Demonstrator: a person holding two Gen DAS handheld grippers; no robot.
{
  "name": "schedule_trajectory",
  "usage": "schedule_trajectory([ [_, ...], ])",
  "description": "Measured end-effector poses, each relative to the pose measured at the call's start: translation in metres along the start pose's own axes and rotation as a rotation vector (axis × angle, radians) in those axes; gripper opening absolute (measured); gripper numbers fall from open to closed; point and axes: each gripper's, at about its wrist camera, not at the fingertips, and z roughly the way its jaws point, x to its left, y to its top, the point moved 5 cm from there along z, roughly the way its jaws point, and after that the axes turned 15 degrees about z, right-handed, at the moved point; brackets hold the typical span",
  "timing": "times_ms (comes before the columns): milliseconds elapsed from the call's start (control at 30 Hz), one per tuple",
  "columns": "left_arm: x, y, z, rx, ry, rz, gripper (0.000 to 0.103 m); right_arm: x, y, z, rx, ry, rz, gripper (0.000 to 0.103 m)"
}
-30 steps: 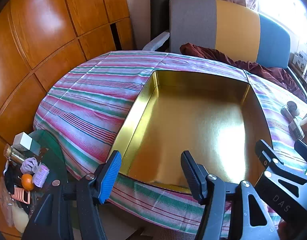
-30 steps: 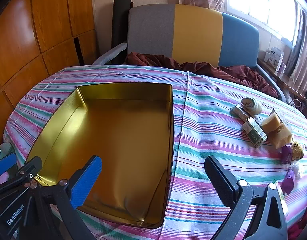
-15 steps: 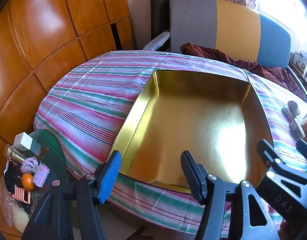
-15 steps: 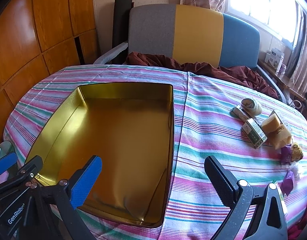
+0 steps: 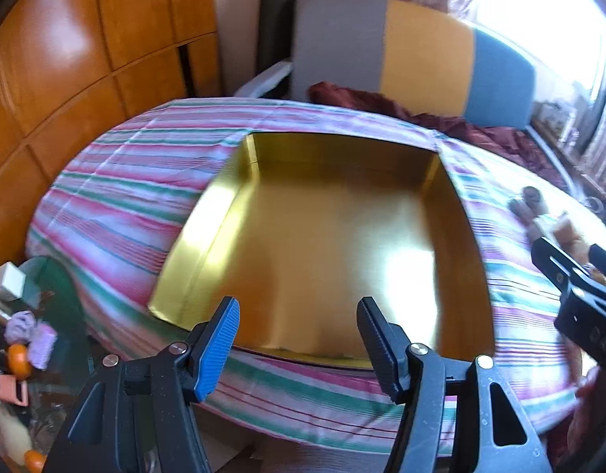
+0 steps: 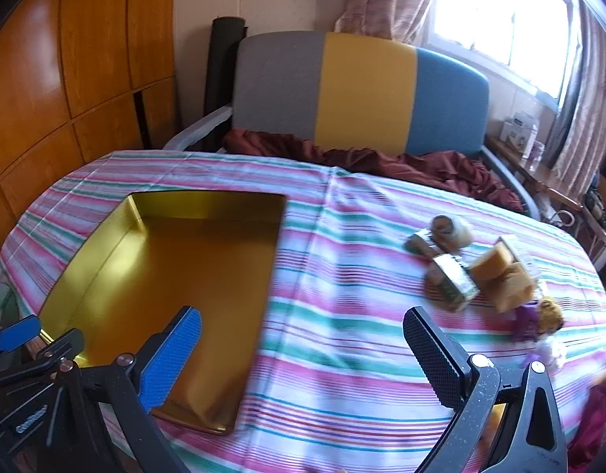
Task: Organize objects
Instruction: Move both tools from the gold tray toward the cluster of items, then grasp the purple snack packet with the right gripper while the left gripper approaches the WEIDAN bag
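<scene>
Above the gold tray (image 5: 263, 181), both grippers' fingers (image 5: 220, 339) (image 6: 172, 354) gape empty; blurred clutter (image 6: 452, 287) perhaps boxes.

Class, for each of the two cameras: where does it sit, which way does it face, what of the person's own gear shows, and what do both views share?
Left wrist: sits on the left tongs, angled down at the gold tray; the right tongs poke in at the right edge.
Right wrist: sits on the right tongs, angled down at the striped cloth toward the small items; the left tongs show at lower left.
Shared: tray, cloth, items, chair.
</scene>
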Motion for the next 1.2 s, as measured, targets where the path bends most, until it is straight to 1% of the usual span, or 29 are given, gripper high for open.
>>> schedule_trajectory([
  [67, -0.01, 0.0, -0.004, -0.022, -0.031, 0.017, 0.063, -0.02, 0.001, -0.002, -0.002, -0.016, 0.029, 0.103],
  [167, -0.028, 0.0, -0.009, -0.045, -0.067, 0.059, 0.063, -0.046, -0.001, -0.002, 0.014, 0.003, 0.059, 0.103],
  [200, -0.036, 0.0, -0.012, -0.057, -0.087, 0.082, 0.063, -0.046, -0.001, -0.002, 0.014, 0.003, 0.059, 0.103],
  [233, -0.043, 0.0, -0.013, -0.066, -0.103, 0.096, 0.063, -0.06, -0.003, -0.002, 0.02, 0.002, 0.071, 0.103],
  [300, -0.057, -0.002, -0.015, -0.081, -0.162, 0.125, 0.063, -0.096, -0.009, 0.0, 0.05, -0.007, 0.123, 0.103],
  [333, -0.062, -0.003, -0.016, -0.084, -0.194, 0.13, 0.063, -0.096, -0.009, 0.0, 0.05, -0.007, 0.123, 0.103],
  [400, -0.075, -0.004, -0.019, -0.096, -0.262, 0.142, 0.063, -0.121, -0.012, -0.001, 0.059, -0.01, 0.169, 0.103],
  [433, -0.081, -0.004, -0.02, -0.099, -0.283, 0.149, 0.063, -0.14, -0.016, -0.002, 0.067, -0.03, 0.2, 0.103],
  [533, -0.097, -0.003, -0.022, -0.098, -0.312, 0.171, 0.063, -0.181, -0.026, -0.002, 0.102, -0.075, 0.256, 0.103],
  [633, -0.114, 0.0, -0.025, -0.096, -0.361, 0.198, 0.063, -0.219, -0.041, -0.004, 0.143, -0.07, 0.317, 0.103],
  [733, -0.133, 0.003, -0.026, -0.085, -0.386, 0.217, 0.063, -0.241, -0.057, 0.0, 0.174, -0.11, 0.332, 0.103],
  [800, -0.143, 0.004, -0.026, -0.077, -0.393, 0.233, 0.063, -0.244, -0.066, 0.008, 0.207, -0.111, 0.337, 0.103],
  [833, -0.149, 0.004, -0.027, -0.071, -0.393, 0.246, 0.063, -0.237, -0.075, 0.016, 0.237, -0.076, 0.341, 0.103],
  [867, -0.152, 0.004, -0.028, -0.067, -0.392, 0.255, 0.063, -0.227, -0.078, 0.019, 0.248, -0.045, 0.331, 0.103],
  [900, -0.156, 0.004, -0.027, -0.067, -0.388, 0.266, 0.063, -0.227, -0.078, 0.019, 0.248, -0.045, 0.331, 0.103],
  [933, -0.161, 0.004, -0.027, -0.068, -0.386, 0.277, 0.063, -0.221, -0.08, 0.02, 0.247, -0.02, 0.313, 0.103],
  [1000, -0.165, 0.005, -0.028, -0.066, -0.384, 0.288, 0.063, -0.189, -0.082, 0.019, 0.256, 0.075, 0.22, 0.103],
  [1067, -0.169, 0.005, -0.028, -0.063, -0.389, 0.293, 0.063, -0.181, -0.078, 0.012, 0.22, 0.104, 0.191, 0.103],
  [1100, -0.171, 0.005, -0.026, -0.06, -0.393, 0.296, 0.063, -0.186, -0.072, 0.005, 0.169, 0.104, 0.196, 0.103],
  [1133, -0.174, 0.005, -0.025, -0.054, -0.402, 0.3, 0.063, -0.186, -0.072, 0.005, 0.169, 0.104, 0.196, 0.103],
  [1200, -0.178, 0.004, -0.023, -0.041, -0.419, 0.306, 0.063, -0.202, -0.062, -0.004, 0.099, 0.089, 0.246, 0.103],
])
